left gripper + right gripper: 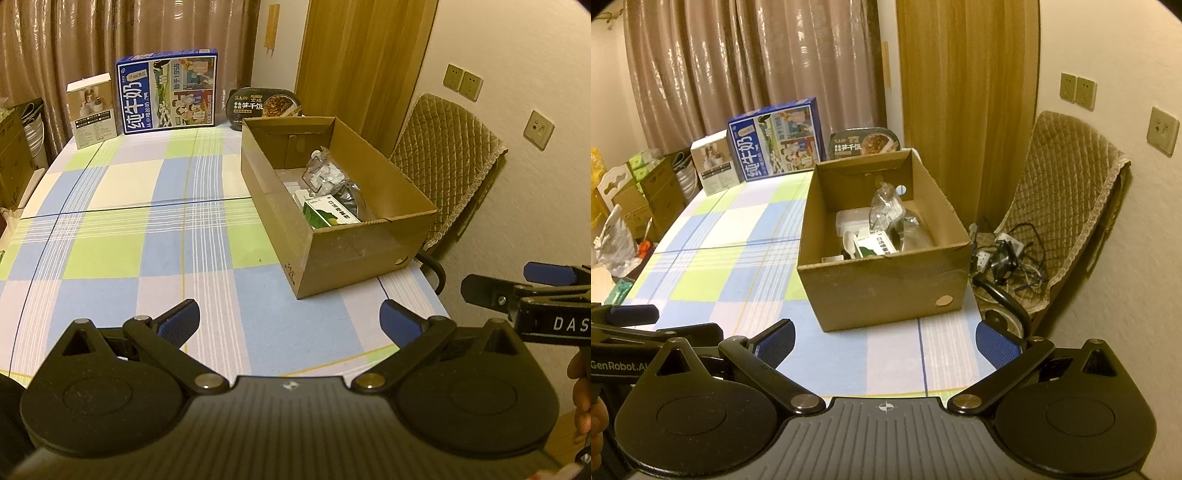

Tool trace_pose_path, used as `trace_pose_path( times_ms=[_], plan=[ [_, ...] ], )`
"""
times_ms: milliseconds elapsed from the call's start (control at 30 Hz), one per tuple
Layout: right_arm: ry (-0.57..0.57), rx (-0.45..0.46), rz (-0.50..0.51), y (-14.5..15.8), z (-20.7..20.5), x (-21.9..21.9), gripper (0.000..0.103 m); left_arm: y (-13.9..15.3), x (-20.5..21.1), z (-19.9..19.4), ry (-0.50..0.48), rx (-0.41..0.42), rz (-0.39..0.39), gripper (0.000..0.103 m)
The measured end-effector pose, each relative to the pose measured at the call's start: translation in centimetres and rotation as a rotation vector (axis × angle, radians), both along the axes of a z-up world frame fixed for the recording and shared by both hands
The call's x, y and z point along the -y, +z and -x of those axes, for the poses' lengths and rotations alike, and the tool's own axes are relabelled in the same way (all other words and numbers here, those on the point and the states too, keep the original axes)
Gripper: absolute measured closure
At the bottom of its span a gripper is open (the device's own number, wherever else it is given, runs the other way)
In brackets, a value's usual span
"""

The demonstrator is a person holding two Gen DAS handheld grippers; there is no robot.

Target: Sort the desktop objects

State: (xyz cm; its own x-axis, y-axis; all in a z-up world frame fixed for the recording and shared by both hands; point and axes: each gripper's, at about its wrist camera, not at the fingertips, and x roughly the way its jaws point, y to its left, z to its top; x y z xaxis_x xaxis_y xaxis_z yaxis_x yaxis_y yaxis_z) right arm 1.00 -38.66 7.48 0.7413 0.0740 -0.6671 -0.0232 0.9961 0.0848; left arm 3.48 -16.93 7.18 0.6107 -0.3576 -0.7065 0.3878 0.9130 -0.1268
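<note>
An open cardboard box [354,254] [886,291] stands on the right of the checked tablecloth [129,236] [731,251]. It holds a green and white carton [330,216] [873,246], a clear plastic bag [323,173] [886,206] and other small items. My left gripper [290,319] is open and empty above the near table edge, left of the box front. My right gripper [884,341] is open and empty, just in front of the box. Each gripper shows at the edge of the other's view: the right [517,291], the left [631,321].
At the table's far edge stand a blue milk carton box [168,92] [777,142], a small white box [94,110] [713,166] and a black instant-rice bowl [264,107] [864,142]. A quilted chair [447,170] [1056,218] with cables stands to the right. Cardboard boxes and bags [639,206] stand to the left.
</note>
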Motion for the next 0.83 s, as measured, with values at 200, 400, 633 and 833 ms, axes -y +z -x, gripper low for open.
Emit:
trace_pose_path(
  times_ms=[200,400,633,833],
  plan=[
    [-0.001,0.0,0.0,-0.02,0.01,0.0,0.002,0.01,-0.05,-0.04,0.0,0.0,0.0,0.001],
    [-0.001,-0.002,0.002,-0.14,-0.13,-0.3,0.002,0.03,-0.08,-0.06,-0.001,-0.002,0.001,0.001],
    [-0.001,-0.002,0.002,-0.14,-0.1,-0.25,0.002,0.07,-0.08,-0.08,0.0,-0.004,0.001,0.001],
    [0.004,-0.005,-0.002,-0.73,-0.15,-0.62,0.002,-0.14,-0.23,0.18,0.006,0.015,0.006,0.001]
  ],
)
